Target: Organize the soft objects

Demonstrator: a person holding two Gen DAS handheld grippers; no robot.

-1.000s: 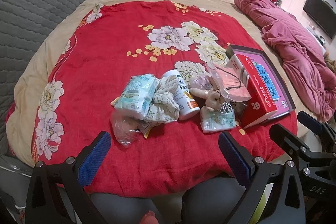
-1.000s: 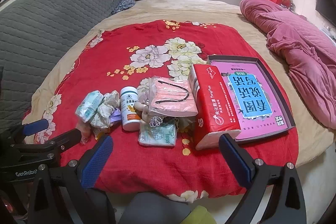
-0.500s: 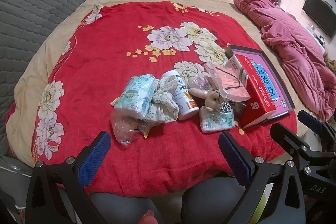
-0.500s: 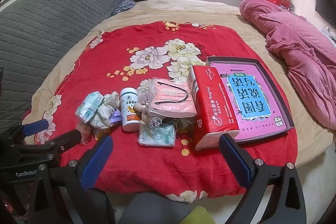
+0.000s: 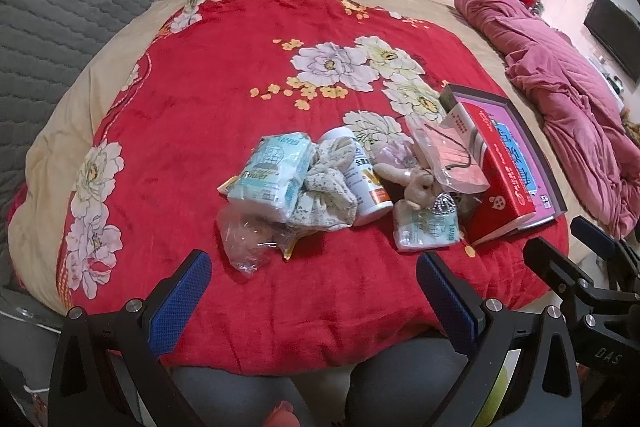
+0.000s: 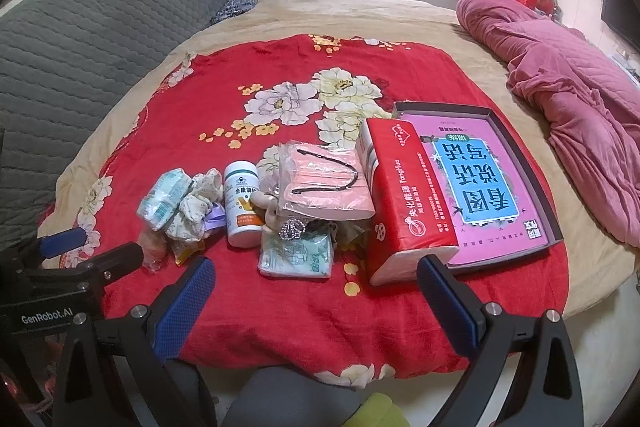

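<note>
**Both grippers wide open, nothing held; items heaped on red blanket**

L gripper [image 5: 314, 291]: jaws spread wide, empty, hovering over near edge of red floral blanket [image 5: 224, 99], short of the pile. Blue pads [image 5: 180, 301] face inward.

R gripper [image 6: 316, 297]: same, jaws wide apart, nothing btwn them, low over blanket's near edge. L unit visible at left of R view, R unit at right edge of L view, so the two sit side by side.

Pile, left to right in R view:
- tissue pack, pale blue-green [image 6: 164, 201], touching crumpled floral cloth [image 6: 196, 211]
- clear plastic bag [image 5: 248, 239] in front of these, partly under them
- white pill bottle [image 6: 242, 209], lying w/ cap end away from cameras, just beside cloth
- small plush toy [image 5: 416, 187] btwn bottle and mask bag
- bag of pink face masks [image 6: 324, 187], propped over plush and leaning on red tissue box [image 6: 404, 203]
- 2nd small tissue pack [image 6: 296, 257] nearest cameras, a silver beaded item on its top edge; type cannot tell

Red box lies against open tray-lid box w/ pink/blue printed sheet [image 6: 480, 183].

Pink quilt [image 6: 568, 67] bunched far right, well apart from pile.
</note>
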